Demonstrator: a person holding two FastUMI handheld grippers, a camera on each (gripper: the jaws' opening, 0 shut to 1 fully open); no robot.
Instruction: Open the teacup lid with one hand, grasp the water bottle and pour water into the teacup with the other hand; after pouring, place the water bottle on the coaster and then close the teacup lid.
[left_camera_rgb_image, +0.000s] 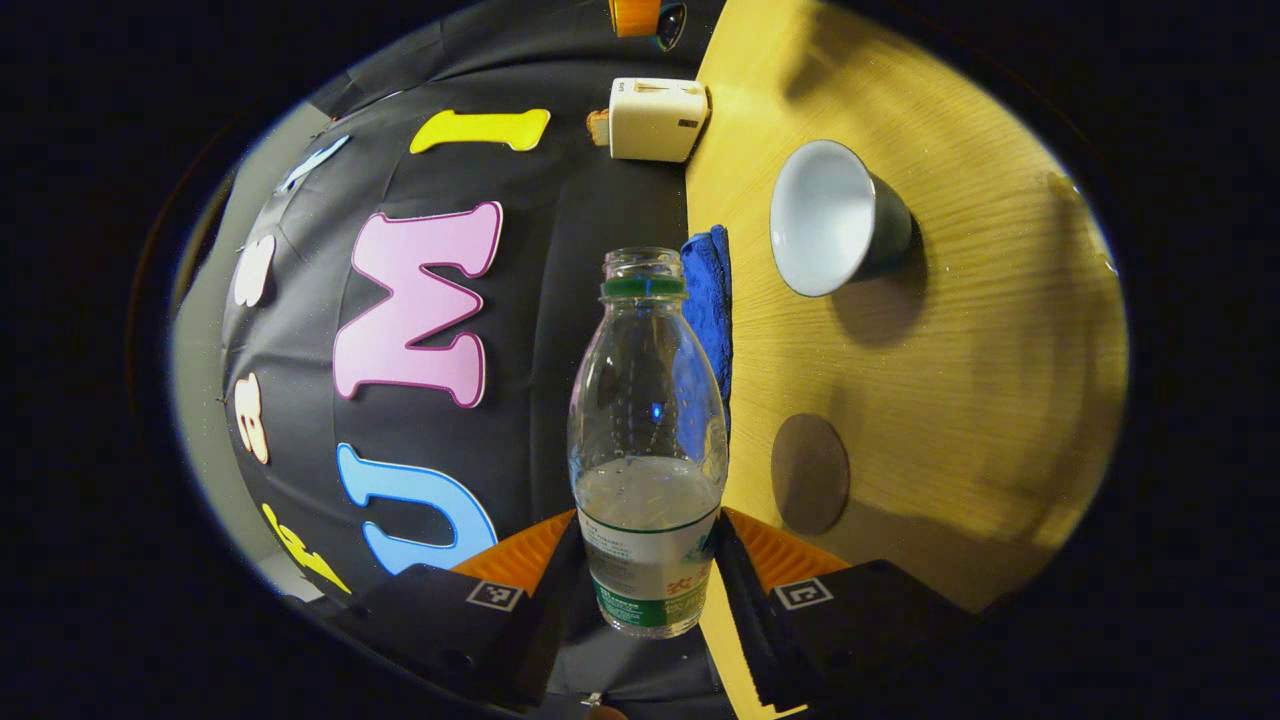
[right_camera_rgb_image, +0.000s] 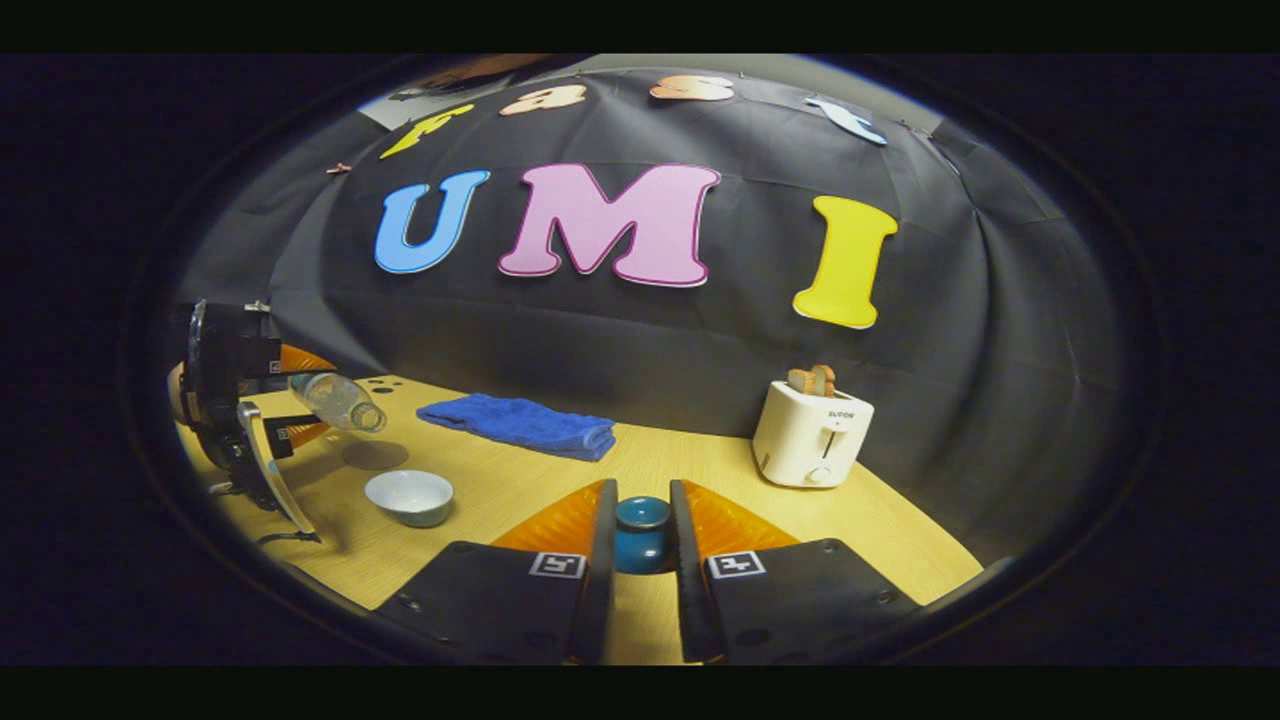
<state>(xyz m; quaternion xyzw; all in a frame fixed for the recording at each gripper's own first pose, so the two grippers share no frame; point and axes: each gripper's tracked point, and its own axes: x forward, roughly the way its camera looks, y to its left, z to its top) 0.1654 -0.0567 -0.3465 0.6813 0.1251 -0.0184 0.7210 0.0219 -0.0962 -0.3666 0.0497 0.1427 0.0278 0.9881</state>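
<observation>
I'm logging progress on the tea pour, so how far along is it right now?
Done: the lid is off, clamped in the right hand-held gripper, and the teacup stands open. In hand: the left hand-held gripper holds the uncapped water bottle tilted toward the teacup; no stream is visible. Left: finish pouring, set the water bottle on the coaster, then replace the lid.

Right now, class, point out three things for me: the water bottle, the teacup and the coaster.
water bottle (left_camera_rgb_image: 647, 400): left gripper view, on its clear body above the label.
teacup (left_camera_rgb_image: 820, 215): left gripper view, on its pale inner wall.
coaster (left_camera_rgb_image: 809, 473): left gripper view, on the middle of its round top.
</observation>
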